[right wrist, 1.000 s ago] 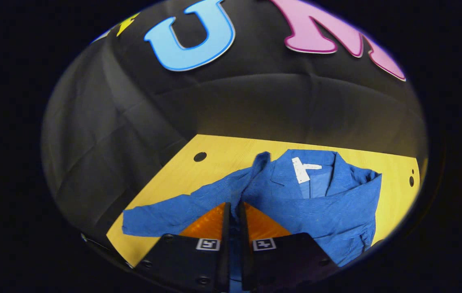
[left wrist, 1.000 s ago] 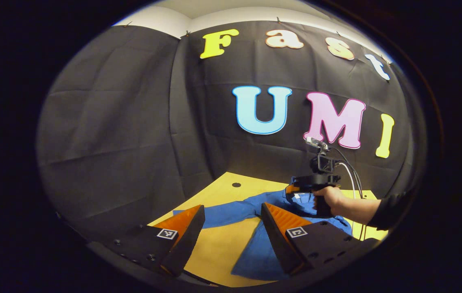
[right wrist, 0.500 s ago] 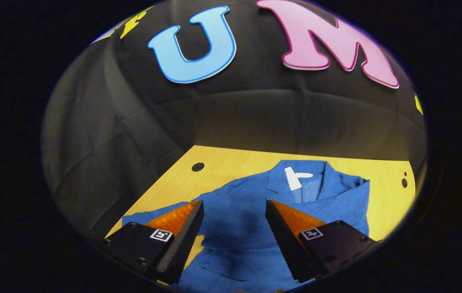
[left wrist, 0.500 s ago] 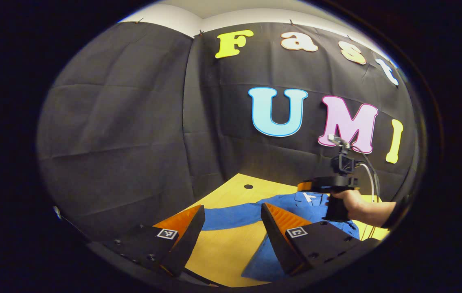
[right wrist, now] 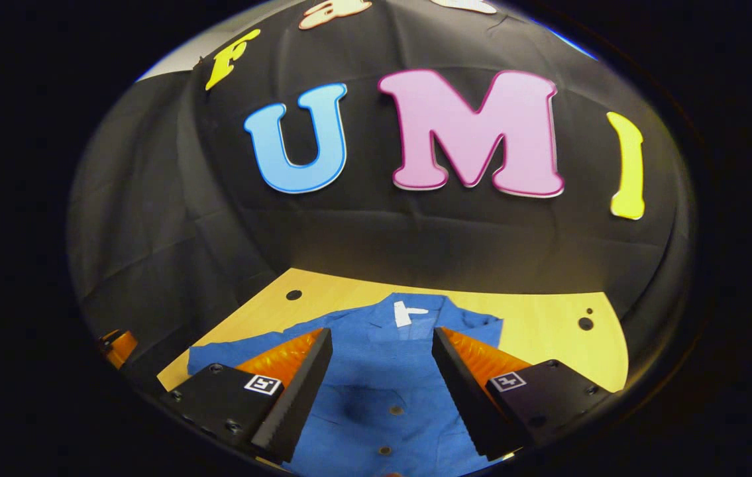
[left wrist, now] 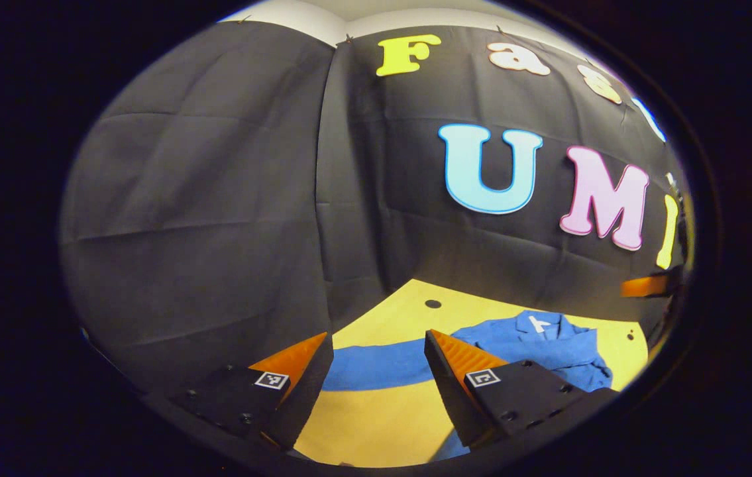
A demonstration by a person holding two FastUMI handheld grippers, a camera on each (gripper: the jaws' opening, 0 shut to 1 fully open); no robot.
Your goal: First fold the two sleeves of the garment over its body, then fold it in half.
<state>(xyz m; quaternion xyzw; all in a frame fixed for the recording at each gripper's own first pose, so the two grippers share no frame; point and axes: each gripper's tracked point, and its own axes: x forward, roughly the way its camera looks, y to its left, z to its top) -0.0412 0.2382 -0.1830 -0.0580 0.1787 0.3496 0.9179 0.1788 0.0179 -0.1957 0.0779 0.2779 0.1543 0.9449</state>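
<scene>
I had both grippers raised off the pale yellow wooden bench (right wrist: pixel 535 324), each with its fingers spread wide and nothing between them, which I judged suited the gap between one sleeve fold and the next. The blue button-front garment with a collar (right wrist: pixel 382 371) lay flat on the bench, collar toward the booth's back wall. In the right gripper view, my right gripper (right wrist: pixel 381 391) hung over the garment's body, looking down the placket, so I could check how the cloth on that side lay; that side looked drawn in, though I could not tell whether a sleeve was folded there. In the left gripper view, my left gripper (left wrist: pixel 379 384) faced the long blue sleeve (left wrist: pixel 376 364), stretched out flat across the bench, which I judged was the next thing to take.

By my count: one garment, two grippers, one sleeve lying out, one white neck tag (right wrist: pixel 405 313), two buttons I could make out on the placket (right wrist: pixel 392 411), and three small dark holes in the bench.
</scene>
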